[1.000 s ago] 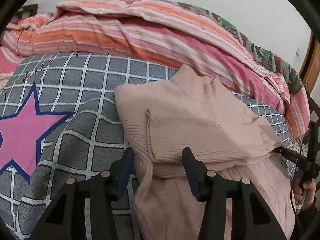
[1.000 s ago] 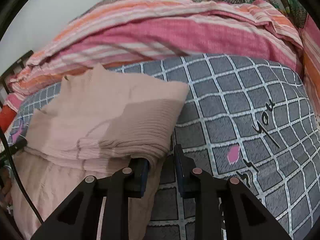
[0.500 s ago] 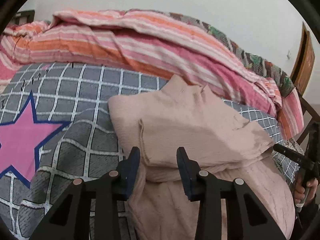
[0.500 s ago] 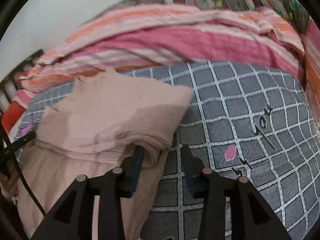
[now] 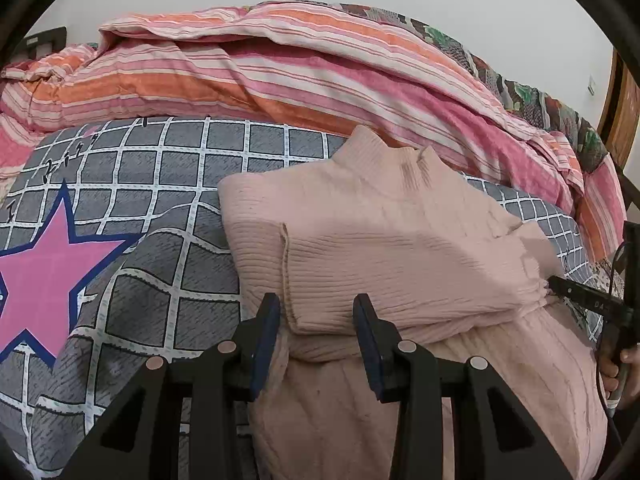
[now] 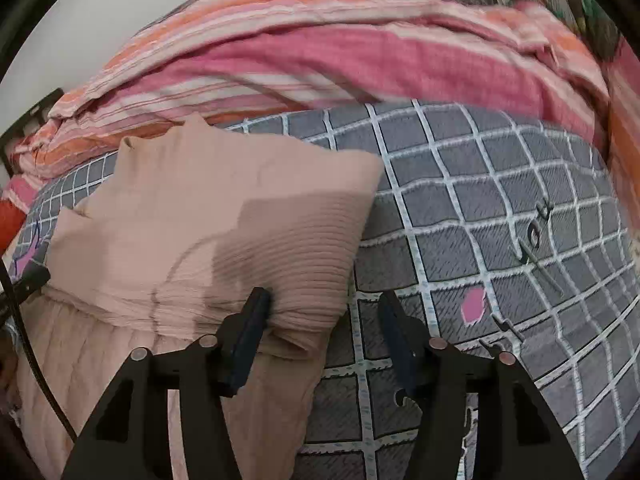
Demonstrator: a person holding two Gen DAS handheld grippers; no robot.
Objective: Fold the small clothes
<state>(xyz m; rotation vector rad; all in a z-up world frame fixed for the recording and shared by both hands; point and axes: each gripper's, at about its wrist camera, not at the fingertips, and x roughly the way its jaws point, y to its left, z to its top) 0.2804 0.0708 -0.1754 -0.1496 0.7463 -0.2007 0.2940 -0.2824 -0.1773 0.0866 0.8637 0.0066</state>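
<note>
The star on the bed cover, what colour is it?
The star is pink with a dark blue outline, on the grey checked cover. It shows best in the left wrist view.

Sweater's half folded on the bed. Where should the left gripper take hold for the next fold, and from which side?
Likely the doubled near edge of the pink sweater, where the folded layer ends between the left gripper fingers. Come in from the near side, low along the checked bedsheet: that edge is thick and faces the gripper.

The right hand-held gripper [image 6: 324,304] is opening, seemingly releasing the sweater [image 6: 224,216].
</note>
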